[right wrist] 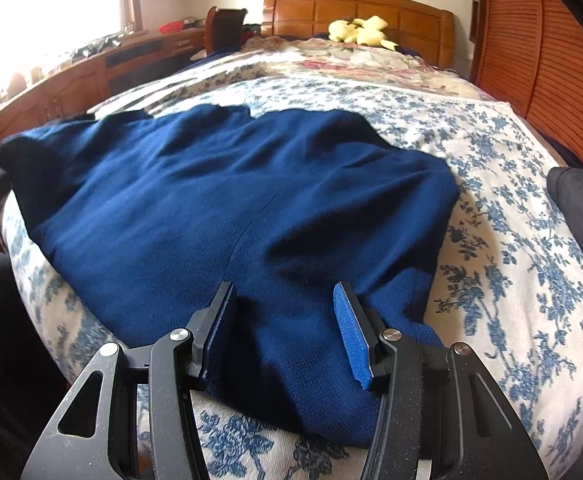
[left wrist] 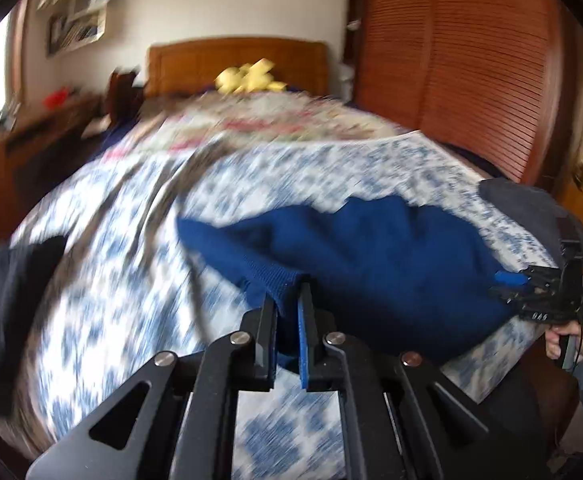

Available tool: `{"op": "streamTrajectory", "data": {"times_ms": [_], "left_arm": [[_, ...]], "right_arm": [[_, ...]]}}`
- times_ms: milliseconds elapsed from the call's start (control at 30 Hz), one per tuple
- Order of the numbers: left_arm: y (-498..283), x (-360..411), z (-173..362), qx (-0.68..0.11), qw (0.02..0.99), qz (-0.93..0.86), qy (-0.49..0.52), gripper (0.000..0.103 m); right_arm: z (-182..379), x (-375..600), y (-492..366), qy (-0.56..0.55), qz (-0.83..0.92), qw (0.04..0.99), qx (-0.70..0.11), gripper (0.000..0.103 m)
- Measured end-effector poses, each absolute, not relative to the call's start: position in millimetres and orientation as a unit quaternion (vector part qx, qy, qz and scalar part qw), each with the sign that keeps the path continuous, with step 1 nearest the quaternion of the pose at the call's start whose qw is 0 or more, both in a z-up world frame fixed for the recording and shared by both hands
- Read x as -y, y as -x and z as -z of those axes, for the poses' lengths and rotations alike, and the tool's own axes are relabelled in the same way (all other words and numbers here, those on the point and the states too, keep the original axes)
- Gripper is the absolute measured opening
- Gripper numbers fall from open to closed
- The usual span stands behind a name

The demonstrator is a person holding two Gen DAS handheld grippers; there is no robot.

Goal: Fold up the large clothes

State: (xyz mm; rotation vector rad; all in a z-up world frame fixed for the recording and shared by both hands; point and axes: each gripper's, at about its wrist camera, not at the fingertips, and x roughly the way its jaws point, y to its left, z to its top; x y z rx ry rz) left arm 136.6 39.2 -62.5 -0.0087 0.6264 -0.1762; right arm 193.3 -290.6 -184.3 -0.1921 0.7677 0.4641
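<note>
Navy knit garment (left wrist: 371, 264), seen first from the left wrist: we hold its ribbed edge pinched between the narrow jaws of the left gripper (left wrist: 289, 300), the cloth raised off the floral bedspread (left wrist: 131, 280) and trailing away to the right toward the right gripper (left wrist: 539, 292), which sits at the bed's near right edge. This view is motion-blurred, so finer folds cannot be read. From the right wrist, the same garment (right wrist: 231, 200) lies spread across the bedspread (right wrist: 511, 240), its long axis running from the right gripper (right wrist: 283, 320) away and leftward toward the far left corner. Here our jaws stand wide apart, straddling the near hem without gripping it; the cloth lies directly between and beneath them. We judge that the coming fold turns on the left hand's held edge, with the right gripper nearest the loose hem.
</note>
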Motion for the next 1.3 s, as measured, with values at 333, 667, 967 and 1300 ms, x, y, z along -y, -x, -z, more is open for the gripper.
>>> {"op": "streamTrajectory", "data": {"times_ms": [333,667,967,1300], "left_arm": [[-190,136,1,-0.273,0.929,0.238,-0.073,0.004],[-204,233,54,-0.335,0.892,0.291,-0.089,0.007],[-177,187,34,-0.296,0.915,0.264,-0.071,0.024],[-158,104,49,-0.292,0.933,0.206,-0.048,0.034]], "right_arm": [[144,359,-164,0.059,-0.204,0.918,-0.335,0.050],[150,409,-146,0.049,-0.176,0.917,-0.355,0.050],[147,405,-148,0.038,-0.180,0.918,-0.352,0.050],[102,366,-160,0.048,-0.200,0.927,-0.313,0.050]]}}
